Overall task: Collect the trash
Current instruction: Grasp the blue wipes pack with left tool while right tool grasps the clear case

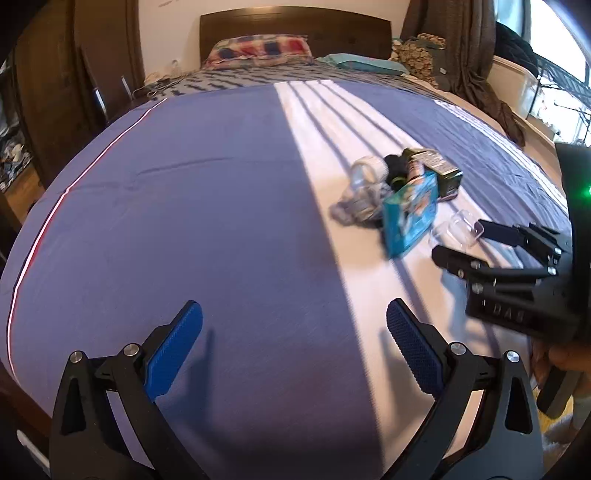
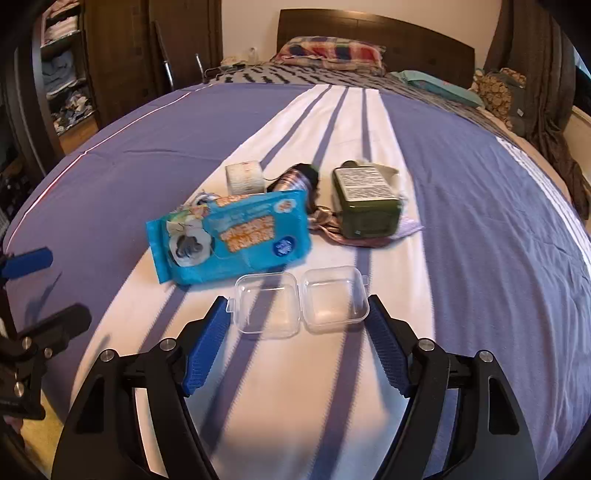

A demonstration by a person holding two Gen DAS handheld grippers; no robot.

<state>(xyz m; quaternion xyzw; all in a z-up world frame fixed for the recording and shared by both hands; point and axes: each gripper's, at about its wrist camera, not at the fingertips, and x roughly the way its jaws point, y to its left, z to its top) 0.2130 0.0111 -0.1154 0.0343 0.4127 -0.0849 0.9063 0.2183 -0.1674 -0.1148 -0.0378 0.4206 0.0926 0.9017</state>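
Trash lies clustered on the bed [image 2: 480,184], and the clear hinged case [image 2: 301,301] sits between your right gripper [image 2: 297,332], jaws spread. It looks light, stiff and slippery, so pinch across its outer walls. Your left gripper [image 1: 293,350] hangs spread, empty.

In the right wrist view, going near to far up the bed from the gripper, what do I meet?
right gripper, jaws open → clear hinged box, lying open → blue wipes pack → paper roll → checked pillow → headboard.
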